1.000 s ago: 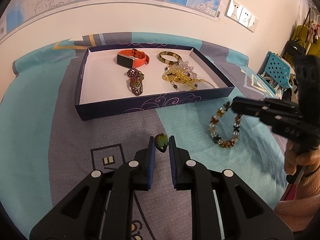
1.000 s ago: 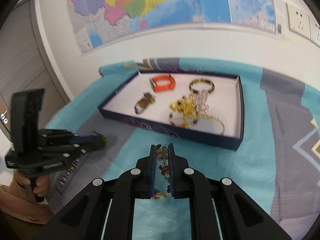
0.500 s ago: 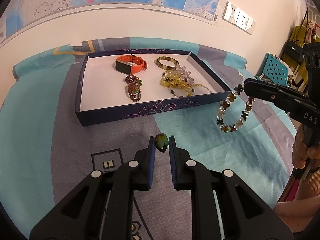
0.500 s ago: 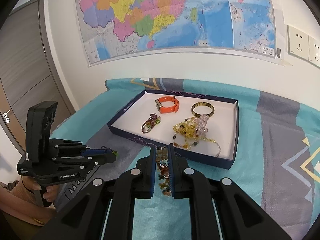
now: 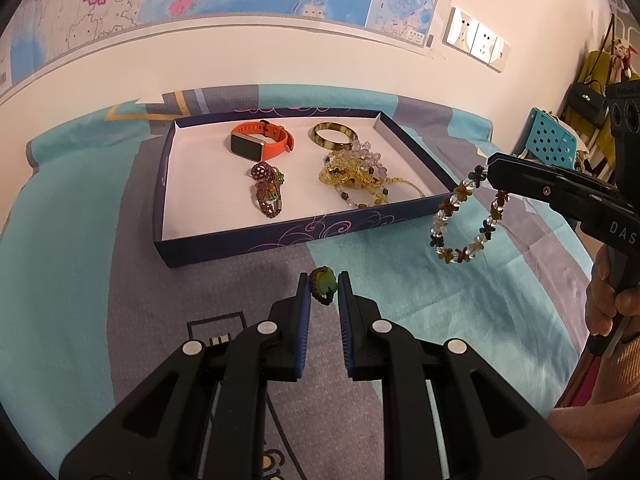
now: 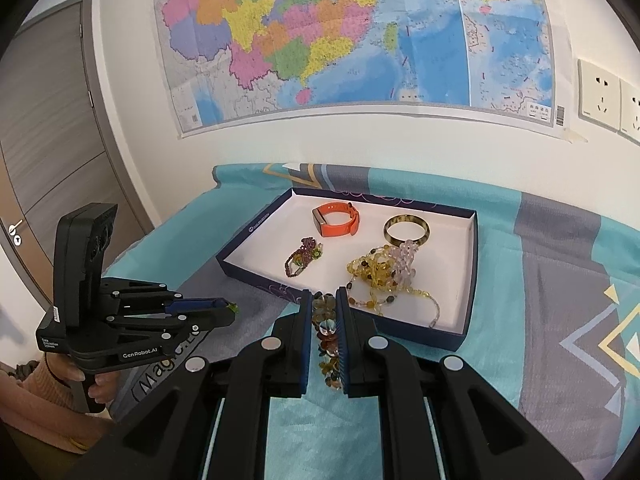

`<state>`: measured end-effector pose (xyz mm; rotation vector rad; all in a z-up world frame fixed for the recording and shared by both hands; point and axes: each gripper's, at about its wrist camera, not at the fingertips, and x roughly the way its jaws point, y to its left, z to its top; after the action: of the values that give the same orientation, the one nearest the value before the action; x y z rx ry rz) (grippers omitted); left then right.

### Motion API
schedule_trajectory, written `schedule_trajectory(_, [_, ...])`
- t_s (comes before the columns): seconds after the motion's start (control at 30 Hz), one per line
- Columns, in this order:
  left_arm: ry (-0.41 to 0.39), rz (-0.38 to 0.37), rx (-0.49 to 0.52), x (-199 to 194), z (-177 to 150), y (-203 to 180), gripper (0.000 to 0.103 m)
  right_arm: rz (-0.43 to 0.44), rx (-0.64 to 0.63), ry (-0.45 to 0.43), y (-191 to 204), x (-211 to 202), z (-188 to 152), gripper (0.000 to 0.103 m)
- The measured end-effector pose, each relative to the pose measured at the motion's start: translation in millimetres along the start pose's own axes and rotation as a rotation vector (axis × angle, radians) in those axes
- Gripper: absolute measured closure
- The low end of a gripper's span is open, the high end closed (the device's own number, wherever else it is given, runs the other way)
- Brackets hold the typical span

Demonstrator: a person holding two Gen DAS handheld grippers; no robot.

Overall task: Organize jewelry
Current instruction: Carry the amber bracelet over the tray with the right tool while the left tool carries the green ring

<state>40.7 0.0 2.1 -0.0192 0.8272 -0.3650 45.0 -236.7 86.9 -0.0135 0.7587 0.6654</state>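
Observation:
My left gripper (image 5: 323,286) is shut on a small green-stone ring (image 5: 323,282), held above the bedspread in front of the box. My right gripper (image 6: 324,312) is shut on a beaded flower bracelet (image 6: 326,332); in the left wrist view that bracelet (image 5: 466,220) hangs as a loop from the right gripper (image 5: 490,170) just past the box's right front corner. The dark blue box (image 5: 256,240) with a white floor holds an orange watch (image 5: 260,146), a brown bangle (image 5: 335,136), a purple beaded piece (image 5: 268,190) and a heap of yellow and clear beads (image 5: 358,176).
The box (image 6: 468,280) lies on a teal and grey bedspread (image 5: 400,280) against a wall with a map (image 6: 340,40). A person's hand (image 6: 92,384) holds the left gripper (image 6: 230,308) at the left. A blue perforated chair (image 5: 554,140) and bags stand to the right.
The right gripper has lifted the flower bracelet off the bedspread and carried it up toward the box's right front corner. The left gripper keeps still with the ring.

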Motion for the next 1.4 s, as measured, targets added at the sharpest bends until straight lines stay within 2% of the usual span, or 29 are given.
schedule_trajectory(1.4, [-0.046, 0.027, 0.023, 2, 37, 4, 0.089, 0.001, -0.002, -0.033, -13, 8, 26, 0.093])
